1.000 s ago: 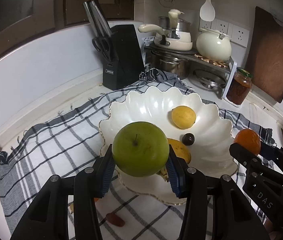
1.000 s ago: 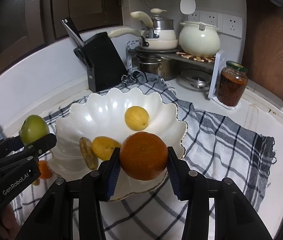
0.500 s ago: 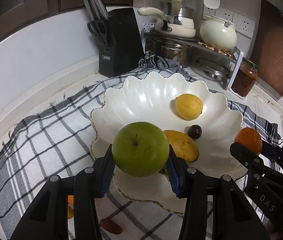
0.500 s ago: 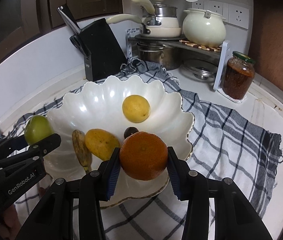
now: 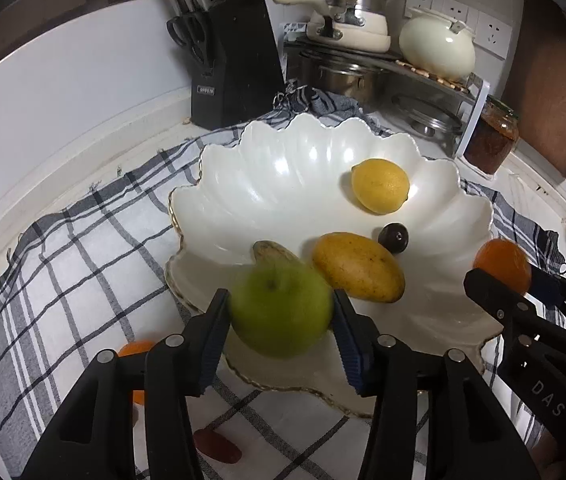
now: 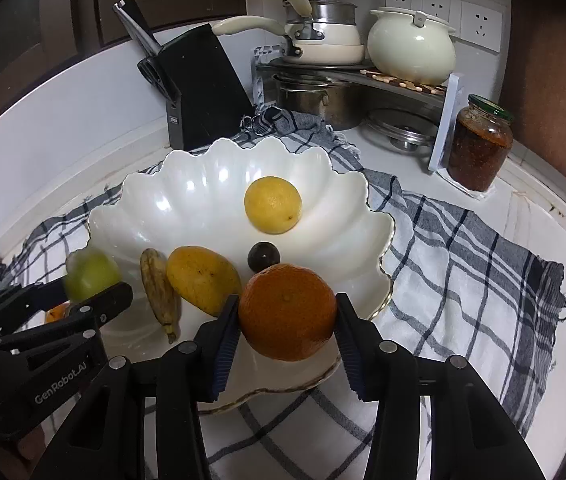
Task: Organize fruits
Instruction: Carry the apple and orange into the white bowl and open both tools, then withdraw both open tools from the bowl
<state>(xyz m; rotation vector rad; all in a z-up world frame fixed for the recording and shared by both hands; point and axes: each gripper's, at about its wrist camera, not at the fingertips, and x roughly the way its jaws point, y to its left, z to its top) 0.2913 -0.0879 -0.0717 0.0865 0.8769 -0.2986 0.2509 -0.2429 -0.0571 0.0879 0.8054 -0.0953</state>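
Since a second ago I have brought the left gripper (image 5: 281,334) lower over the near rim of the white scalloped bowl (image 5: 267,184), and both sets of jaws have begun to part; the green apple (image 5: 281,312) now smears in my left view, so I judge it is slipping free, though the blur leaves that uncertain.

The left jaws are opening with the apple between the blue pads (image 5: 215,340), which stand just clear of its sides; the right gripper (image 6: 287,328) is opening too, the orange (image 6: 287,311) sitting between its pads with a sliver of gap on each side.

What matters next is what lies below each fruit: the apple hangs over the bowl's near edge at six o'clock, with the banana (image 5: 273,254) and mango (image 5: 357,266) just beyond it towards twelve and one; the orange hangs over the bowl's five o'clock edge, with the dark plum (image 6: 264,257) just beyond at twelve. Both should land inside, I reckon; the apple may roll against the banana.
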